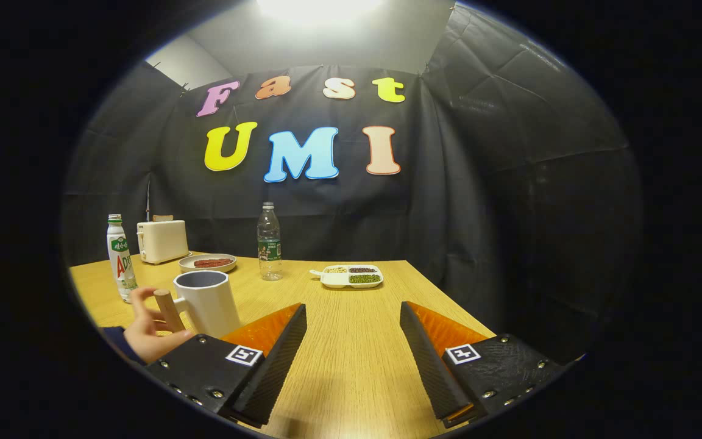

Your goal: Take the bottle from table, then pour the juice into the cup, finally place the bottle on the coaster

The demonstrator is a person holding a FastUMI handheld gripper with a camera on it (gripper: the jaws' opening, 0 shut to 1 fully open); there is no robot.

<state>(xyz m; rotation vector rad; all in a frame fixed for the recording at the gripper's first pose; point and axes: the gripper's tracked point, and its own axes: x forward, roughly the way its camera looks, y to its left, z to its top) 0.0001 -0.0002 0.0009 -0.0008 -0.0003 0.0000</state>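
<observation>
Your gripper (353, 332) hangs over the wooden table (357, 366) with its two fingers spread wide apart and nothing between them but bare, fine-grained tabletop. Each finger is a flat wedge with a ribbed inner face, bolted to a textured block that carries a small square marker.

Just ahead of your left finger stands the cup (208, 302), a faceted mug of smooth, matte ceramic with a dark inside and a rounded wooden handle. Your other hand (151, 332) curls around that handle, with a dark sleeve showing at the wrist.

Beyond the cup and further to the left stands a white plastic bottle (120, 259), upright, tall and slim, with a printed label and a green-banded cap. A clear plastic water bottle (269, 242) stands upright well beyond your fingers, near the table's far edge, ribbed along its body and wearing a green label. You cannot tell from here which of the two holds juice.

A boxy cream toaster (163, 241) sits at the back left corner, and beside it is a shallow round plate (208, 263) with something reddish on it. To the right of the clear bottle lies a white divided tray (351, 276) holding grains and beans in separate compartments.
</observation>
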